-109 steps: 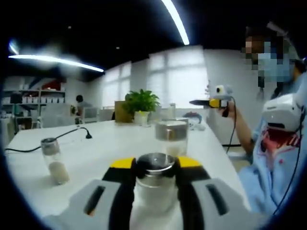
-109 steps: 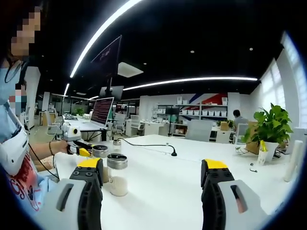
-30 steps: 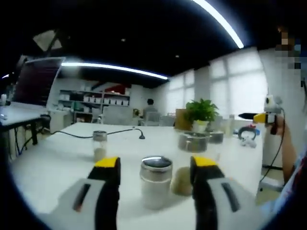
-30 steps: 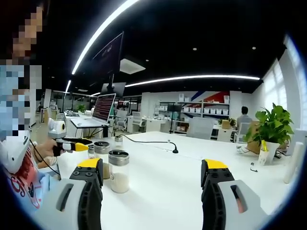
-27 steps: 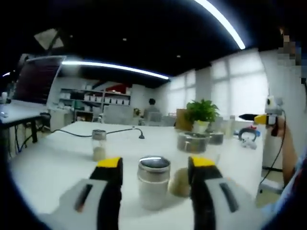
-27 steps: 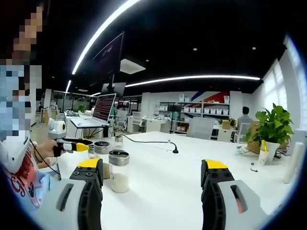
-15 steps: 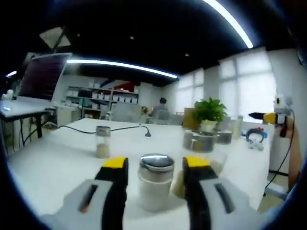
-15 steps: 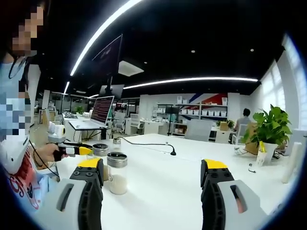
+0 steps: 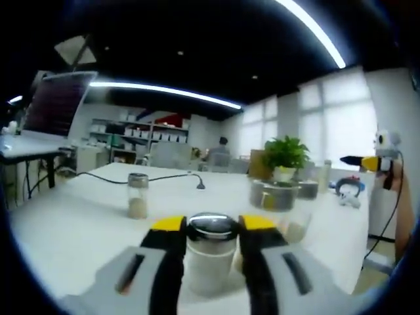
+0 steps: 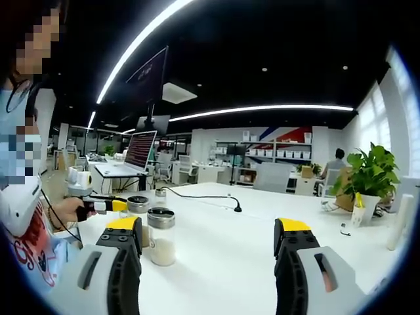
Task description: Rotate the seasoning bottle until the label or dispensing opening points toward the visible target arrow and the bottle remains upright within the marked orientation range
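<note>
A clear seasoning bottle (image 9: 210, 266) with a shiny metal lid and pale powder stands upright on the white table (image 9: 79, 230). My left gripper (image 9: 212, 224) is shut on it, one yellow-tipped jaw against each side just under the lid. In the right gripper view the same bottle (image 10: 136, 207) sits at the left, with the left gripper (image 10: 108, 205) held against it by a hand. My right gripper (image 10: 209, 230) is open over bare table with nothing between its jaws. The right gripper (image 9: 371, 161) hangs in a hand far to the right.
A wider jar (image 9: 274, 197) stands just behind and right of the held bottle; it is the jar (image 10: 161, 236) near my right gripper's left jaw. A small bottle (image 9: 137, 195) stands further left. A black cable (image 10: 210, 197) crosses the table, and a potted plant (image 10: 371, 174) stands at the far end.
The left jaws have gone from open around the bottle to shut against its sides. The left camera has edged closer. The right gripper has stayed open and nearly still.
</note>
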`<state>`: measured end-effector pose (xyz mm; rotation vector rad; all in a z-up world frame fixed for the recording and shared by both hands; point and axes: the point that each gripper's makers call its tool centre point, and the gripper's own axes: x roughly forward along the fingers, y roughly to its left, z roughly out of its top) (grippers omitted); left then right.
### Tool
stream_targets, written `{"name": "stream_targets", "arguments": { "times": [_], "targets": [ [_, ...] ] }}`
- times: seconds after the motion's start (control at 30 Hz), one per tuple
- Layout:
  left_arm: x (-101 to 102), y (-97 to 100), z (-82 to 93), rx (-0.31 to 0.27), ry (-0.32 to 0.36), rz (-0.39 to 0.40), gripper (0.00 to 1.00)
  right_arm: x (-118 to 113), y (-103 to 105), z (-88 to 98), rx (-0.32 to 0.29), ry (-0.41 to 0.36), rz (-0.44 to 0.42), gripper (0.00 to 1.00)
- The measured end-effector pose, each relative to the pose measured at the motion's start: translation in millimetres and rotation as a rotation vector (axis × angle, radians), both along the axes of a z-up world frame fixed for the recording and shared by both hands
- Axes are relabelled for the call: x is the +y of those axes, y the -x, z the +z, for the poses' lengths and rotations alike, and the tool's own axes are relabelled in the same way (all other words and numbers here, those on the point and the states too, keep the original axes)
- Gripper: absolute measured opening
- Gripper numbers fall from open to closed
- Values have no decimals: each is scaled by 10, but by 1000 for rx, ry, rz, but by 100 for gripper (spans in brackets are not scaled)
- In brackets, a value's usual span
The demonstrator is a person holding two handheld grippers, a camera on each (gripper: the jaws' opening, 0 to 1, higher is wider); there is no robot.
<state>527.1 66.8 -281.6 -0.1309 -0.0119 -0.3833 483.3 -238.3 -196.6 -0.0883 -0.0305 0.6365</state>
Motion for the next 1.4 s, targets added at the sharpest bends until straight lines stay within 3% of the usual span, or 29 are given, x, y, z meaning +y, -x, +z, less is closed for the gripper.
{"name": "stream_targets", "arguments": {
  "times": [0.7, 0.93, 1.4],
  "targets": [
    [-30, -2, -4, -10, -38, -96, 32, 32, 0, -21, 5, 9, 7, 85],
    [-47, 7, -11, -5, -9, -157, 32, 18, 0, -19, 4, 10, 6, 85],
    [-65, 9, -12, -31, -23, -286, 32, 59, 14, -22, 8, 8, 20, 85]
  ]
}}
